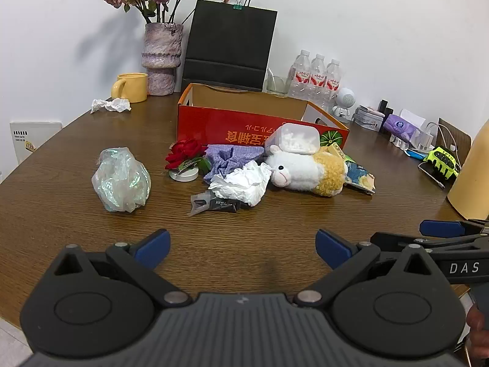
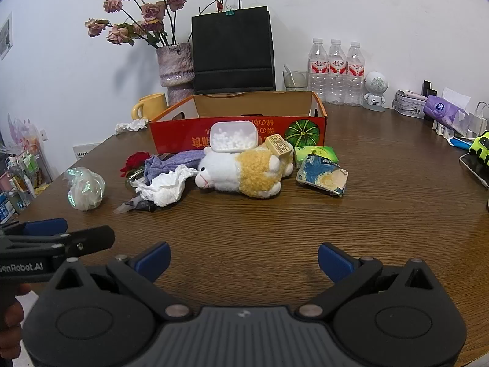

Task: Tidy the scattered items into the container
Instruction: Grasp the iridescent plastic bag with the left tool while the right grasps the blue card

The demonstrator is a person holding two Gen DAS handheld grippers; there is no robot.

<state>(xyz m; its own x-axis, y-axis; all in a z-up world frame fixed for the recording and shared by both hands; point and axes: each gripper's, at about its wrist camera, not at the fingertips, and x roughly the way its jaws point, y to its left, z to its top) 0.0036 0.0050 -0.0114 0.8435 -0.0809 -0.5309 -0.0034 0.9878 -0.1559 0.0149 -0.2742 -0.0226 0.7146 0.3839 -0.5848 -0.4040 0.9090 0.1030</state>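
A red open cardboard box (image 1: 244, 124) (image 2: 183, 134) stands on the wooden table. In front of it lie a plush sheep (image 1: 305, 169) (image 2: 241, 171), a clear tub of white balls (image 1: 293, 139) (image 2: 233, 137), crumpled white tissue (image 1: 241, 183) (image 2: 166, 186), a purple cloth (image 1: 229, 157) (image 2: 171, 162), a red rose (image 1: 185, 153) (image 2: 134, 160), an iridescent plastic wad (image 1: 120, 180) (image 2: 85, 188), a black wrapper (image 1: 214, 203), a torn blue packet (image 2: 321, 176) and a green pack (image 2: 316, 153). My left gripper (image 1: 243, 249) and right gripper (image 2: 244, 260) are open and empty, near the front edge.
At the back stand a vase of dried roses (image 1: 160, 58), a yellow mug (image 1: 131, 87), a black paper bag (image 1: 229, 46), a glass (image 2: 295, 81), water bottles (image 2: 336, 70) and a small robot figure (image 2: 375, 90). Chargers, a tissue pack (image 2: 446, 116) and a yellow-green toy car (image 1: 441, 162) sit at right.
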